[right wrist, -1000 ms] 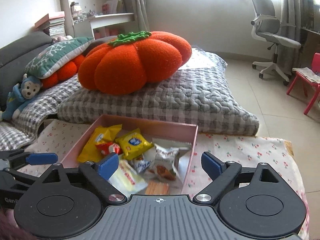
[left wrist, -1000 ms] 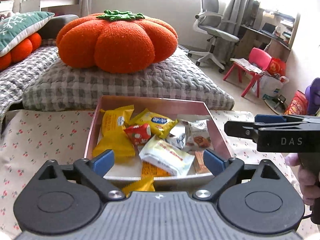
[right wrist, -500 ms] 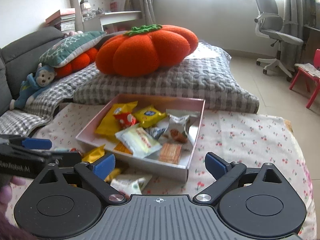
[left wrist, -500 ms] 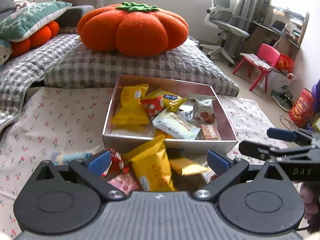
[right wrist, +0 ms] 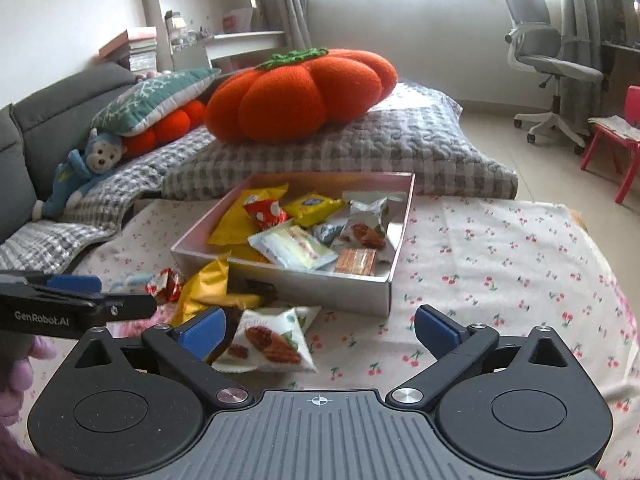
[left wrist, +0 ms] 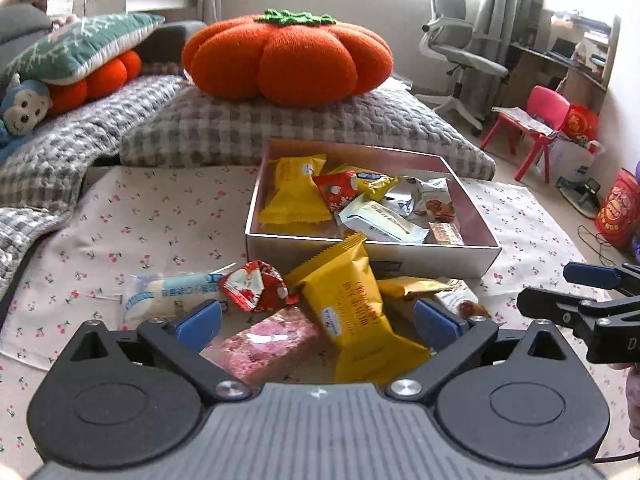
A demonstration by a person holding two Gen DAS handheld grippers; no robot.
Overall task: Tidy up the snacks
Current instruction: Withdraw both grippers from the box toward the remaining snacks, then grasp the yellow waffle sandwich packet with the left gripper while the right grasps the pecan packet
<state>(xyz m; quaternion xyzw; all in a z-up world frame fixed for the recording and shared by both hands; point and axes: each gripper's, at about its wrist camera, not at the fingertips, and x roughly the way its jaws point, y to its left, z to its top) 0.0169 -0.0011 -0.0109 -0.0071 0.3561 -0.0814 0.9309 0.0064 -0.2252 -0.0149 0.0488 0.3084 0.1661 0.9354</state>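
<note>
A pink-sided box (left wrist: 372,258) (right wrist: 320,286) on the flowered cloth holds several snack packets. Loose snacks lie in front of it: a yellow packet (left wrist: 352,308), a pink bar (left wrist: 266,344), a red wrapped candy (left wrist: 256,290), a white-blue packet (left wrist: 176,294) and a white nut packet (right wrist: 272,340). My left gripper (left wrist: 318,320) is open and empty, just above the pink bar and yellow packet. My right gripper (right wrist: 320,326) is open and empty, over the nut packet's right edge; it also shows at the right of the left wrist view (left wrist: 580,296).
A grey checked cushion (left wrist: 280,128) with an orange pumpkin pillow (left wrist: 286,54) lies behind the box. A sofa with pillows and a toy monkey (right wrist: 86,168) is at the left. An office chair (right wrist: 552,72) and red child's chair (left wrist: 536,120) stand on the floor at the right.
Both grippers have pulled back and up from the box, so the loose snacks in front of it have come into view. Both stayed open.
</note>
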